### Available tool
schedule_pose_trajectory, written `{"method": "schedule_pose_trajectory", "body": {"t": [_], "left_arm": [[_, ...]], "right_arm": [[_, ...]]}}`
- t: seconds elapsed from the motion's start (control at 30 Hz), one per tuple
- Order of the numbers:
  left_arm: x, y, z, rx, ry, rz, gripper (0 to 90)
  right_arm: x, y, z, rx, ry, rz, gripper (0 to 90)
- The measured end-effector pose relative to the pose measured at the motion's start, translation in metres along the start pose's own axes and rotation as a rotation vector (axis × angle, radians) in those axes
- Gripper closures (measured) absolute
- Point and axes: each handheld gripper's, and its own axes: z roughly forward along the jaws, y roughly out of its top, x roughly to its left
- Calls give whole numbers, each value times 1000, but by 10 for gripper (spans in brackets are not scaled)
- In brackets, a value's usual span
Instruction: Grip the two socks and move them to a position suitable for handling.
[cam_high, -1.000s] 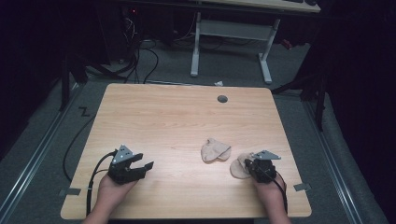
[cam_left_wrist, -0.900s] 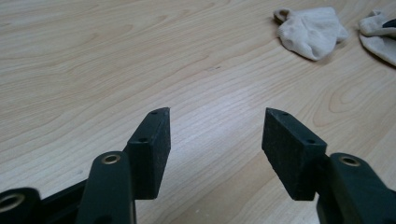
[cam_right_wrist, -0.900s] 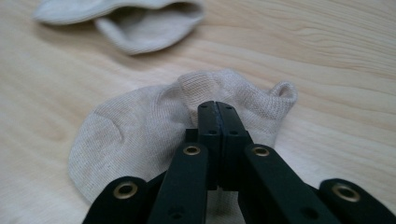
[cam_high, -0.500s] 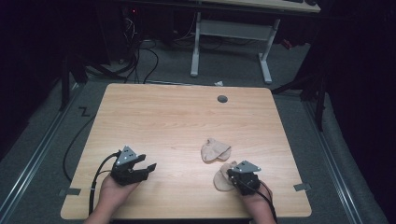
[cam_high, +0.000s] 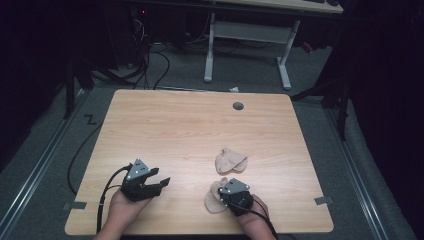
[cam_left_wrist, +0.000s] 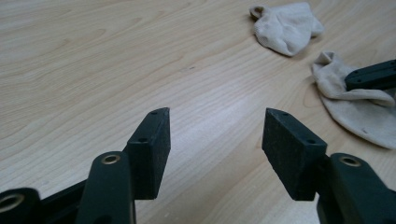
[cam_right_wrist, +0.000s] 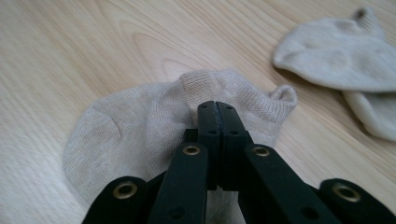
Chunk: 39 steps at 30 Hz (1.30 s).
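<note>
Two beige ankle socks lie on the wooden table (cam_high: 175, 130). My right gripper (cam_high: 223, 194) is shut on the nearer sock (cam_high: 213, 201); in the right gripper view the jaws (cam_right_wrist: 217, 108) meet on the bunched cuff of that sock (cam_right_wrist: 121, 130). The other sock (cam_high: 230, 160) lies flat just beyond it, apart (cam_right_wrist: 341, 53). At the front left my left gripper (cam_high: 159, 183) rests open on the table with nothing between its jaws (cam_left_wrist: 215, 119). Off to its right I see the far sock (cam_left_wrist: 286, 25) and the held sock (cam_left_wrist: 359, 114).
A round cable hole (cam_high: 238, 106) sits near the table's far edge. Tape marks (cam_high: 322, 200) stick to the table's side edges. Beyond the table stand a white desk frame (cam_high: 247, 35) and floor cables (cam_high: 150, 55).
My right gripper has slid left and toward the front edge, dragging the sock with it away from the other sock. The left gripper has stayed put.
</note>
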Motion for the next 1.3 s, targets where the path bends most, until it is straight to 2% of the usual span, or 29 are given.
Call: {"method": "schedule_pose_trajectory", "body": {"t": [0.07, 0.13, 0.2, 0.27, 0.33, 0.43, 0.47, 0.53, 0.57, 0.63, 0.67, 0.7, 0.8, 0.9, 1.03, 1.1, 1.17, 1.2, 1.23, 1.3], "left_arm": [[-2, 1, 0, 1, 1, 16, 423], [-3, 3, 0, -3, 6, 23, 423], [-4, 3, 0, -4, -2, 13, 423], [-5, 1, 1, 0, -6, 7, 423], [-4, 0, 1, 4, -5, 6, 423], [-3, 2, 0, 0, 4, 16, 423], [-3, 2, 0, 0, 4, 16, 423], [-2, 3, 1, 3, 11, 23, 423], [0, 1, 1, 2, 5, 4, 423], [0, 0, 0, 0, -3, -7, 423], [-1, -1, 0, 5, -5, -4, 423], [-2, 0, 0, 6, -3, 5, 423], [-3, 3, 1, 1, 3, 25, 423], [-5, 2, 0, -3, -6, 14, 423], [-7, 1, 2, 11, -12, 17, 423], [-7, 2, 3, 11, -8, 22, 423], [-9, 3, 2, 10, -14, 26, 422], [-9, 3, 2, 10, -14, 26, 422], [-13, 2, 1, 8, -26, 20, 423], [-17, 2, 2, 6, -45, 11, 423]], "right_arm": [[5, 3, 2, -4, 10, -10, 897], [12, 7, 4, -2, 16, -41, 896], [18, 10, 6, -3, 32, -54, 896], [22, 14, 9, -7, 47, -58, 893], [23, 18, 9, -16, 65, -46, 852], [23, 23, -4, -81, 54, -42, 828], [23, 23, -4, -81, 54, -42, 828], [24, 26, -18, -131, 58, -32, 794], [28, 27, -23, -150, 75, -37, 750], [33, 26, -23, -142, 95, -39, 685], [33, 26, -23, -142, 95, -39, 685], [38, 23, -18, -123, 113, -33, 620], [41, 20, -10, -83, 109, -59, 581], [40, 20, -6, -72, 99, -64, 562], [38, 18, 0, -50, 94, -56, 579], [38, 17, 3, -39, 89, -81, 601], [37, 18, 3, -33, 84, -87, 698], [37, 18, 3, -33, 84, -87, 698], [35, 18, 0, -35, 79, -63, 805], [33, 18, -2, -49, 75, -52, 838]]}}
